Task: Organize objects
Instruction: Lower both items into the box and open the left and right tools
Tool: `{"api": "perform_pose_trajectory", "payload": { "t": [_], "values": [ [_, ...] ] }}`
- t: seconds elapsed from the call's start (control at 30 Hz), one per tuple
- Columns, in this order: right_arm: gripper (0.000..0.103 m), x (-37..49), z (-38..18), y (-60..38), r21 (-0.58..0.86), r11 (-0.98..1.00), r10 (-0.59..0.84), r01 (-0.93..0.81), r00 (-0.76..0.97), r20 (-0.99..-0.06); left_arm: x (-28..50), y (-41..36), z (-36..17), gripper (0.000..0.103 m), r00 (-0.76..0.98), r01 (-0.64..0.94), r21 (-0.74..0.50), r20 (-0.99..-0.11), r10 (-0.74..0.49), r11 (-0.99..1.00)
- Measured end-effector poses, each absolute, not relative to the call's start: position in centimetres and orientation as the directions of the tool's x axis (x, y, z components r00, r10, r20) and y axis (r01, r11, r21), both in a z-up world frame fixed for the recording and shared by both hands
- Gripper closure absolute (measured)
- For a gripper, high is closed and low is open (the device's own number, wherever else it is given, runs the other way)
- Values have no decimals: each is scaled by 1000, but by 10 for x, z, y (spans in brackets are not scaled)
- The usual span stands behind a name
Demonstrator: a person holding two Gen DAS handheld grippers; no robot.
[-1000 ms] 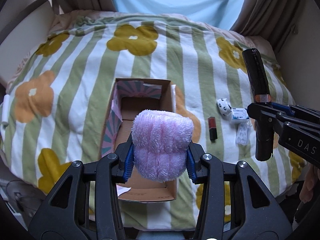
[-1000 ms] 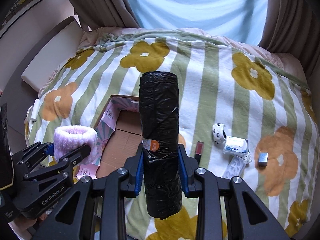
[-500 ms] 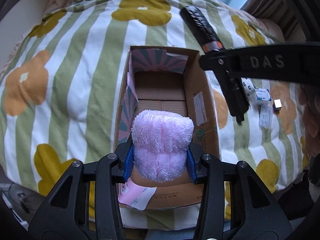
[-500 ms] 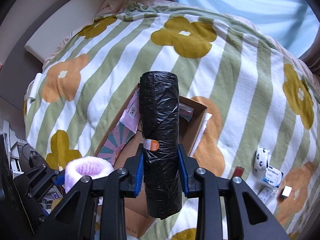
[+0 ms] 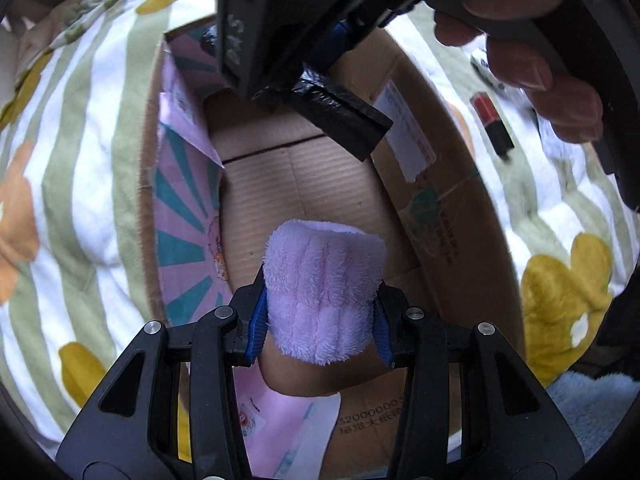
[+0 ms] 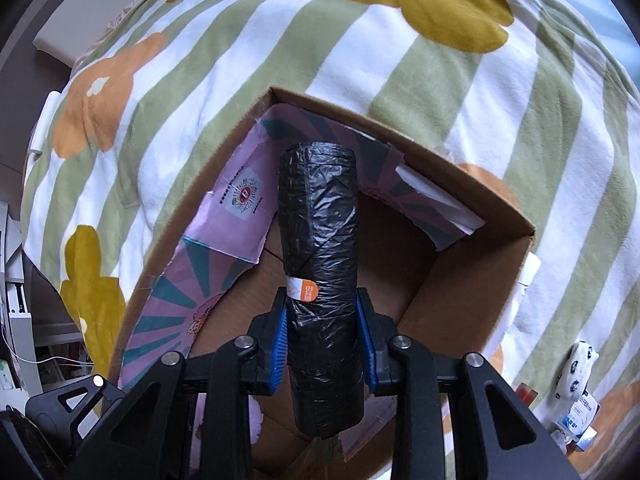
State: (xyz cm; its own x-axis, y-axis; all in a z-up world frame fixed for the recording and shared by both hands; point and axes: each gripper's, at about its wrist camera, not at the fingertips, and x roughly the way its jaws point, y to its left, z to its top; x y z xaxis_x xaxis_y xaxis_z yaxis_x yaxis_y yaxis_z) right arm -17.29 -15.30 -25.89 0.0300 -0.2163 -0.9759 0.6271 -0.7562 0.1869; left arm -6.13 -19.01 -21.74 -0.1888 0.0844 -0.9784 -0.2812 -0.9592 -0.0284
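An open cardboard box point(image 5: 448, 216) point(image 6: 472, 264) with pink patterned flaps lies on the flowered blanket. My left gripper point(image 5: 320, 322) is shut on a fluffy pink roll point(image 5: 322, 288), held just above the box's near end. My right gripper point(image 6: 323, 334) is shut on a black roll of plastic bags point(image 6: 318, 240) with an orange label, pointing down into the box's far corner. In the left wrist view the right gripper's body and a hand point(image 5: 532, 52) hang over the box, with the black roll's end point(image 5: 340, 112) poking into it.
A red and black battery point(image 5: 494, 126) lies on the blanket right of the box. A white spotted item point(image 6: 578, 368) and a small blue-white box point(image 6: 580, 416) lie at the right edge. Light blue fabric point(image 5: 592, 412) shows at the lower right.
Both grippers have dropped closer to the box. The right gripper has swung over it, bringing the black roll down into the far end. The pink roll now hangs low over the near end.
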Motion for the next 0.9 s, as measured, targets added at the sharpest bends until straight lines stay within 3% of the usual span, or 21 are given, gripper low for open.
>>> {"api": "perform_pose_trajectory", "payload": {
  "t": [0.43,0.47,0.5,0.57,0.6,0.63,0.9],
  "values": [
    [75,-176,-262,-150,208,-757,-218,619,60,-974,-67,-182,-220,61,-231,-370,45,-972,45,-928],
    [75,-176,-261,-151,206,-754,-217,623,59,-974,-67,-180,-220,53,-233,-374,48,-972,44,-926],
    [72,-176,-260,-151,203,-753,-214,626,60,-975,-67,-179,-220,31,-232,-376,43,-972,49,-925],
    [48,-176,-258,-153,210,-755,-221,621,61,-973,-67,-179,-217,1,-235,-371,28,-970,64,-928],
    [16,-176,-256,-152,211,-758,-227,617,55,-972,-67,-179,-213,0,-246,-367,19,-966,77,-930],
    [2,-175,-252,-151,212,-760,-236,614,43,-971,-67,-178,-211,0,-249,-367,10,-965,88,-930],
    [1,-171,-249,-156,206,-756,-235,622,36,-971,-73,-175,-205,0,-255,-360,27,-964,71,-933]
  ]
}}
